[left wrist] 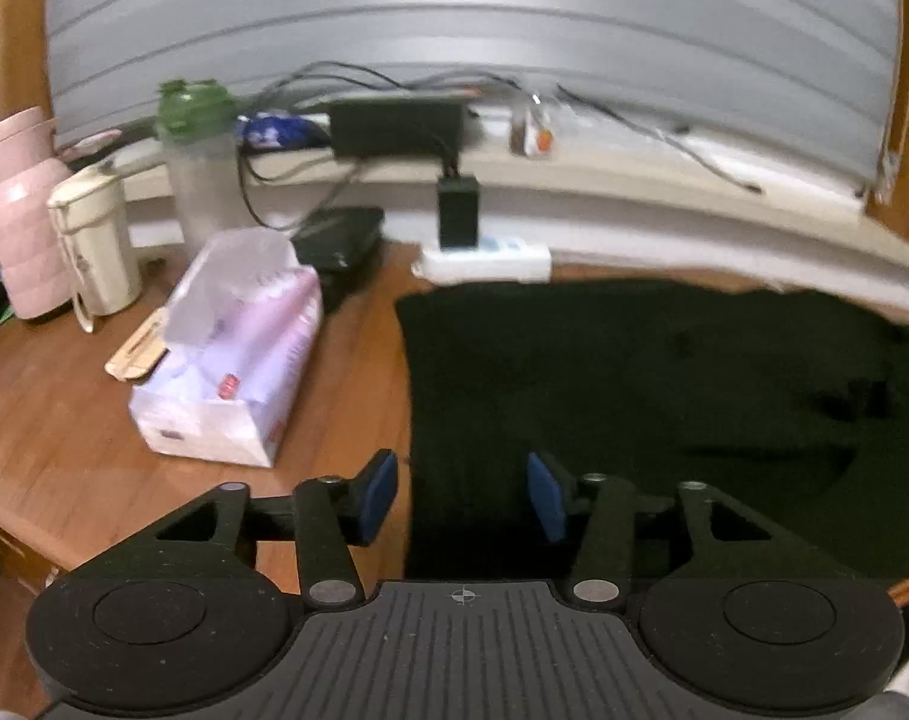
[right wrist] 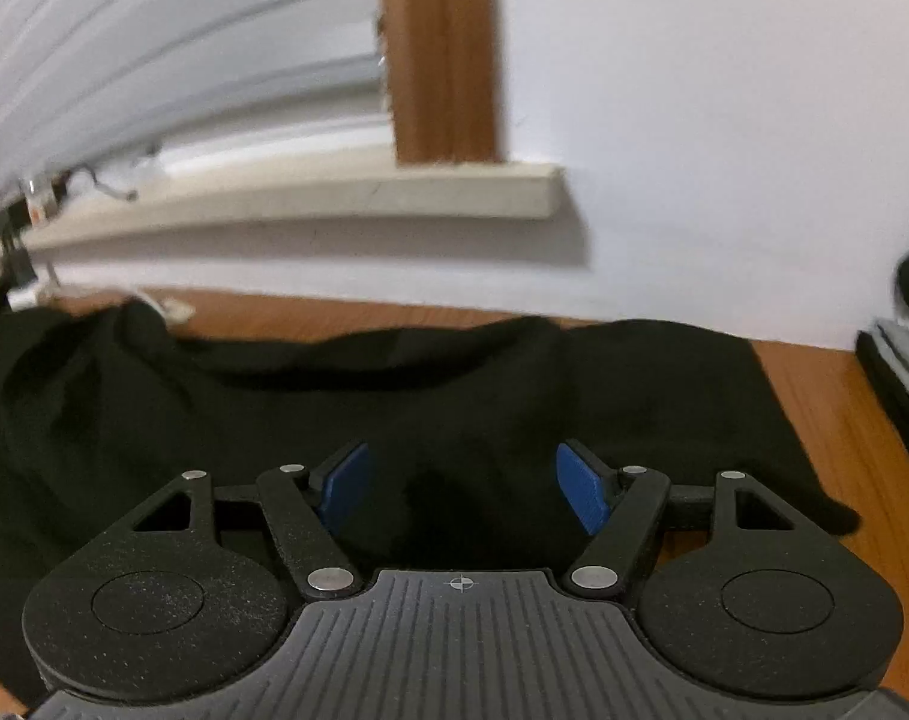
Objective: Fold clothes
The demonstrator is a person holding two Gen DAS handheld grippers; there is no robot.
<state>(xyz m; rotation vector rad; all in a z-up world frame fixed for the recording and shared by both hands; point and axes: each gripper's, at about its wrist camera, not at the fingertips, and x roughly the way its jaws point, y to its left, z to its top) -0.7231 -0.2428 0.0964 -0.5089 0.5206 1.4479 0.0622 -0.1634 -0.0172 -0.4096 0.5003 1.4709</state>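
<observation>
the warm brown wooden bench carries a black, soft cloth garment spread mostly flat, its long run going left to right along the far wall. whether it is already folded over once or lying single i can't tell; the dark cloth hides its layers.

the left gripper hangs right over the garment's left edge, jaws spread wide with nothing between them, one blue pad above bare wood and the other above cloth. that edge runs straight away from it, near to far.

the right gripper is also spread and empty, with cloth directly beneath and ahead; the garment's right edge lies just to its right.

a white and pink tissue pack sits left of the cloth, apart from it.
</observation>
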